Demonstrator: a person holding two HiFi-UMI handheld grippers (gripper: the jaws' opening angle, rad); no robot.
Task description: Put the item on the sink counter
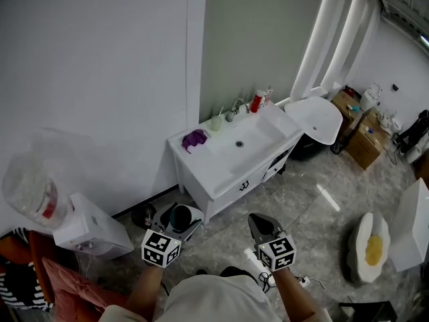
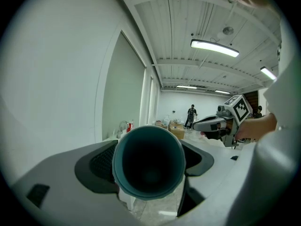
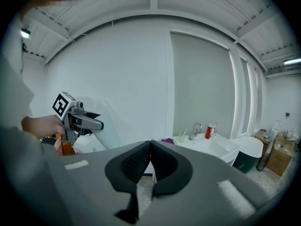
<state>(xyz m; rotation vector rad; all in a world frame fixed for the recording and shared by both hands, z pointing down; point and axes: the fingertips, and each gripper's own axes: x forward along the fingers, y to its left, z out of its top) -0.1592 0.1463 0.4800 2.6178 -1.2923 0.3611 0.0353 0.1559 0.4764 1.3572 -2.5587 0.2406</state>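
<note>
Left gripper view: my left gripper (image 1: 178,221) clamped the cup (image 2: 148,161) across its wall; judged light, stiff, slippery. Right gripper (image 3: 149,161) was closed, empty.

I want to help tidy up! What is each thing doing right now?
left gripper: jaws shut on the teal cup
teal cup: held, opening toward the gripper's camera
right gripper: jaws shut, empty
purple cloth: crumpled on the sink counter
red bottle: upright by the tap
</note>
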